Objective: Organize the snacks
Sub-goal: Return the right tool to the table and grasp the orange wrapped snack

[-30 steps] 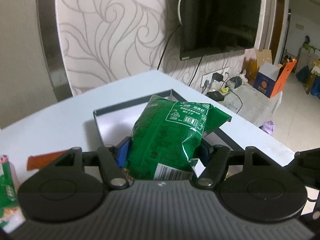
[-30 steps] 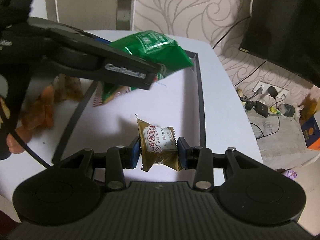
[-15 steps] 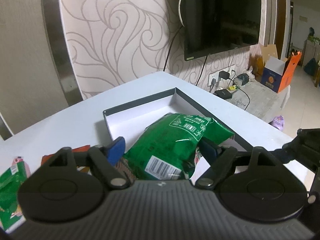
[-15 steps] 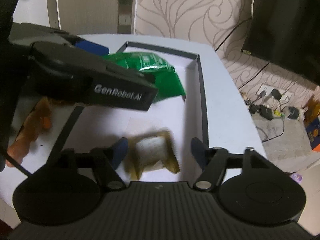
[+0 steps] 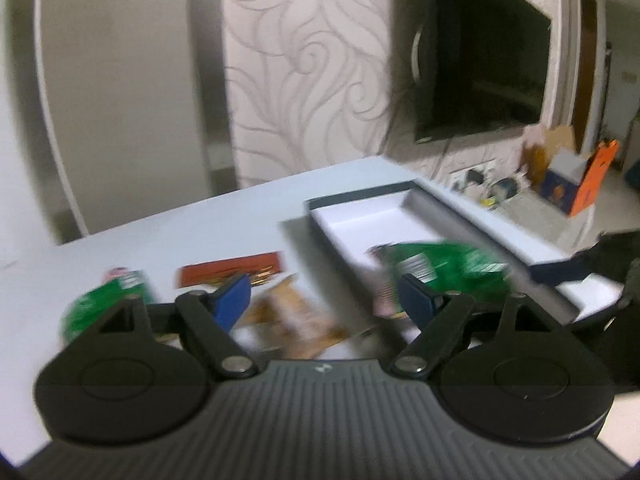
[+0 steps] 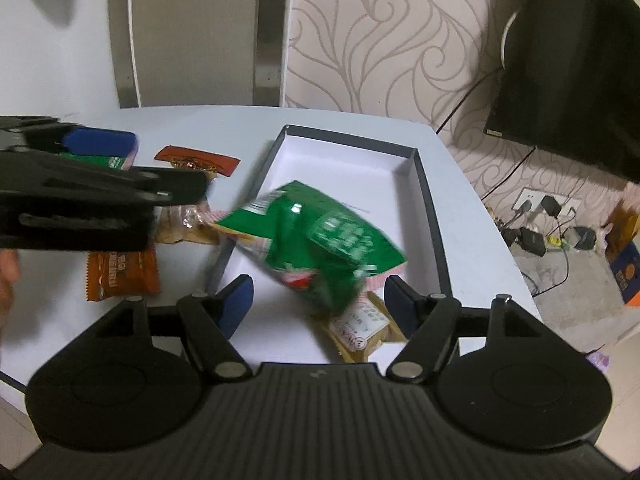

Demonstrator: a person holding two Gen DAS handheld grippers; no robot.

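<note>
A green snack bag [image 6: 320, 240] lies blurred in the shallow white box [image 6: 428, 208], one corner over the box's left wall. It partly covers a gold wrapped candy [image 6: 360, 328]. My right gripper [image 6: 319, 300] hangs open just in front of both, touching neither. My left gripper [image 5: 326, 302] is open with nothing between its pads, left of the box and above the loose snacks on the table. In the left wrist view the green bag [image 5: 440, 268] sits to the right of its fingers.
Loose on the white table [image 6: 200, 120] left of the box are a red packet [image 6: 196, 158], a tan translucent snack [image 6: 184, 224], an orange-brown packet [image 6: 120, 272] and a small green packet [image 5: 104, 304]. A wall and a television stand behind; the floor drops off right.
Both grippers opened. The green bag dropped from my left gripper into the box, and that gripper swung left over the loose snacks. The gold candy fell from my right gripper.
</note>
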